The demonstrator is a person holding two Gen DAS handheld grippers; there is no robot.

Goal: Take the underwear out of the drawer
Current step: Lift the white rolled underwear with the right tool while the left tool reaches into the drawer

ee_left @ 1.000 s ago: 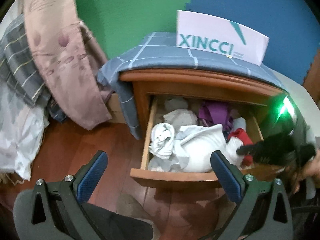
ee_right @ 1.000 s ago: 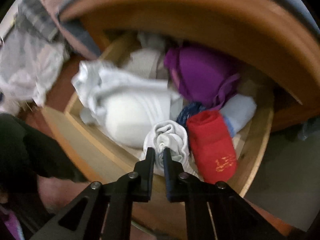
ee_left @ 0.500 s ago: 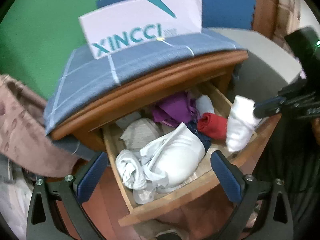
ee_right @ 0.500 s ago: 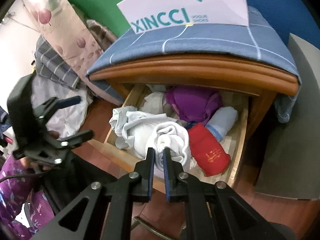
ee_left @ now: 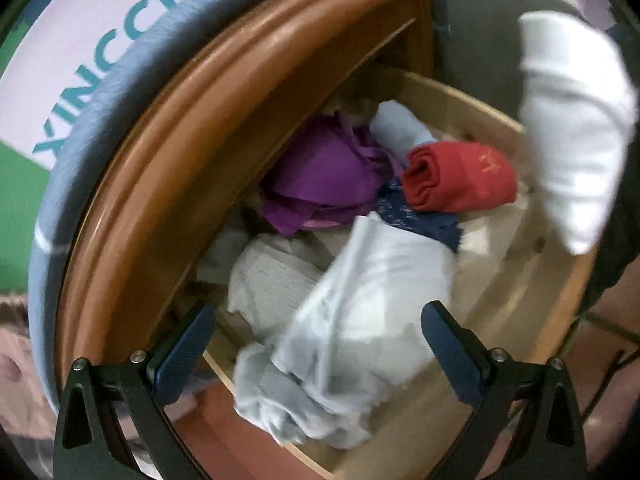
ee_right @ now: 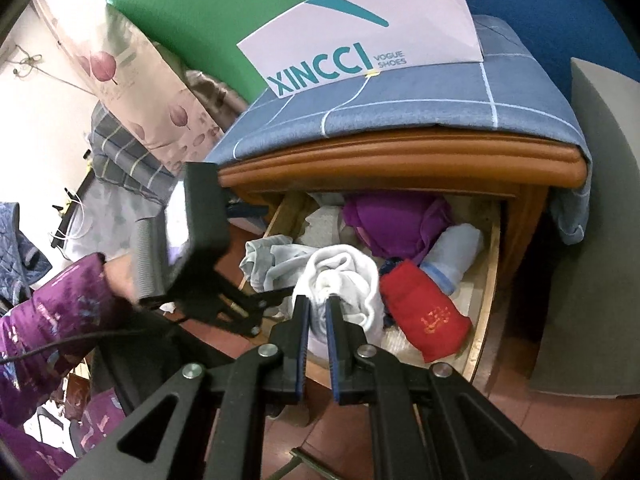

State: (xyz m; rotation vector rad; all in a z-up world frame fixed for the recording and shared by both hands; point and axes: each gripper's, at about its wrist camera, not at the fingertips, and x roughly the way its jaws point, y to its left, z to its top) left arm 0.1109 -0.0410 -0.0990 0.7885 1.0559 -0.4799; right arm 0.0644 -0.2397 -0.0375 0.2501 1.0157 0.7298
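Note:
The open wooden drawer [ee_right: 486, 292] of a nightstand holds folded underwear: a red roll [ee_right: 426, 316], a purple piece [ee_right: 394, 220], a pale blue roll [ee_right: 454, 254] and a light grey garment [ee_left: 360, 320]. My right gripper [ee_right: 318, 304] is shut on a white rolled garment [ee_right: 344, 276] and holds it above the drawer's front; it also shows in the left wrist view [ee_left: 572, 120] at the upper right. My left gripper [ee_left: 316, 320] is open and empty, close over the drawer's left part, its fingers either side of the light grey garment.
A blue checked cloth [ee_right: 400, 108] and a white XINCCI card [ee_right: 360, 36] lie on the nightstand top. Bedding and a pink patterned cloth [ee_right: 132, 92] hang at the left. A grey mat [ee_right: 592, 240] is on the floor to the right.
The left gripper has moved in close to the drawer, over the clothes. The right gripper has lifted the white roll higher and back from the drawer.

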